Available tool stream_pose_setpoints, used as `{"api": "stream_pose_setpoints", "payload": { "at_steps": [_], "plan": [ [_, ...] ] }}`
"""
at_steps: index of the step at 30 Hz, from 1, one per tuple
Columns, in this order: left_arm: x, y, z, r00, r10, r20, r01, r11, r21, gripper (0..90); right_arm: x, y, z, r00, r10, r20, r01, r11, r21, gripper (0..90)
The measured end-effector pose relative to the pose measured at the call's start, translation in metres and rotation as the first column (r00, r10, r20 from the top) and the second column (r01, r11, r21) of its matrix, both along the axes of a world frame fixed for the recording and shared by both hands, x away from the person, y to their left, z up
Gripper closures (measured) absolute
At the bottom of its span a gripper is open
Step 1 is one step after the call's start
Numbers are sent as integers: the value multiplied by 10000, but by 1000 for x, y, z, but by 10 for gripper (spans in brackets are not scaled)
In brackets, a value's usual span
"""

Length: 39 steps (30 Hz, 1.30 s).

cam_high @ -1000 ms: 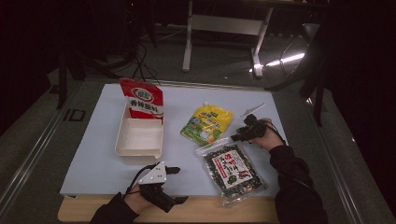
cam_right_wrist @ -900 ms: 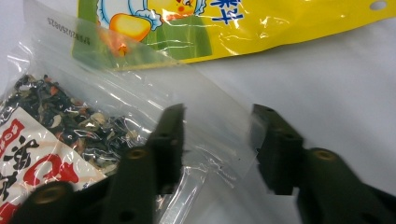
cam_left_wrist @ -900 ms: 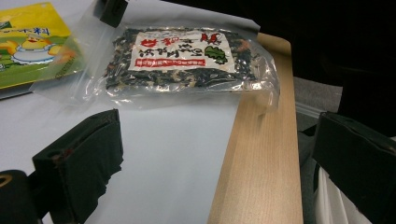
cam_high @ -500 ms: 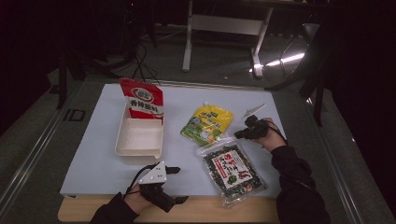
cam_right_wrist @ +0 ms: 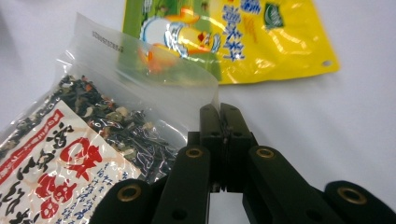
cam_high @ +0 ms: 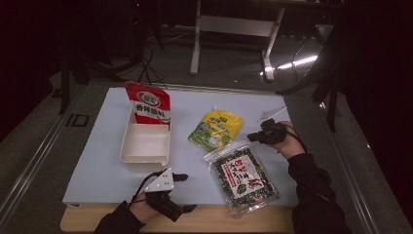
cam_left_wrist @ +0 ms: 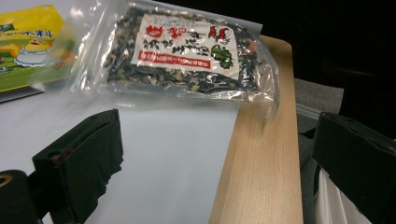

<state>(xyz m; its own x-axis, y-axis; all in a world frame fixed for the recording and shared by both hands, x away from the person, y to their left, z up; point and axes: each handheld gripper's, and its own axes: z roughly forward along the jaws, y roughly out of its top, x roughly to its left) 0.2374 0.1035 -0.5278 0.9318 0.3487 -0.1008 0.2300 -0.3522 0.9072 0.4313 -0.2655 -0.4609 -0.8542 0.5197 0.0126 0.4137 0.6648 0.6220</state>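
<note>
A: We see the right tongs [cam_right_wrist: 223, 112] pinched together on the clear top corner of the seaweed bag [cam_high: 243, 178], which lies lower right of centre on the tabletop [cam_high: 102, 161].

B: And our left tongs [cam_high: 182, 192] sit at the bottom edge with jaws wide apart, holding nothing. The yellow pouch [cam_high: 216, 128] lies just above the bag.
</note>
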Motion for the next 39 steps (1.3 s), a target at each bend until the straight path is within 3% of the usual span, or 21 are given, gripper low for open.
{"api": "stream_pose_setpoints", "payload": {
  "at_steps": [13, 21, 25, 31, 35, 39],
  "plan": [
    [2, 0, 8, 9999, 126, 49, -125, 9999, -80, 31, -22, -7, 43, 9931, 164, 1164, -253, 9969, 750, 899],
    [4, 2, 19, 9984, 558, -31, -558, 9984, 16, 30, -34, 0, 64, 9852, 457, 1652, -628, 9930, 998, 899],
    [9, 2, 25, 9948, 996, -210, -993, 9950, 140, 31, -40, 3, 76, 9787, 574, 1972, -837, 9883, 1273, 899],
    [15, -1, 36, 9931, 1087, -441, -1086, 9941, 54, 31, -50, 6, 88, 9684, 793, 2364, -1146, 9836, 1395, 899],
    [18, -6, 40, 9918, 1249, -286, -1246, 9921, 130, 31, -58, 12, 97, 9598, 1028, 2611, -1461, 9775, 1520, 899],
    [21, -8, 41, 9880, 1500, -372, -1494, 9886, 188, 31, -62, 16, 100, 9563, 1226, 2656, -1659, 9751, 1471, 900]
  ]
}}
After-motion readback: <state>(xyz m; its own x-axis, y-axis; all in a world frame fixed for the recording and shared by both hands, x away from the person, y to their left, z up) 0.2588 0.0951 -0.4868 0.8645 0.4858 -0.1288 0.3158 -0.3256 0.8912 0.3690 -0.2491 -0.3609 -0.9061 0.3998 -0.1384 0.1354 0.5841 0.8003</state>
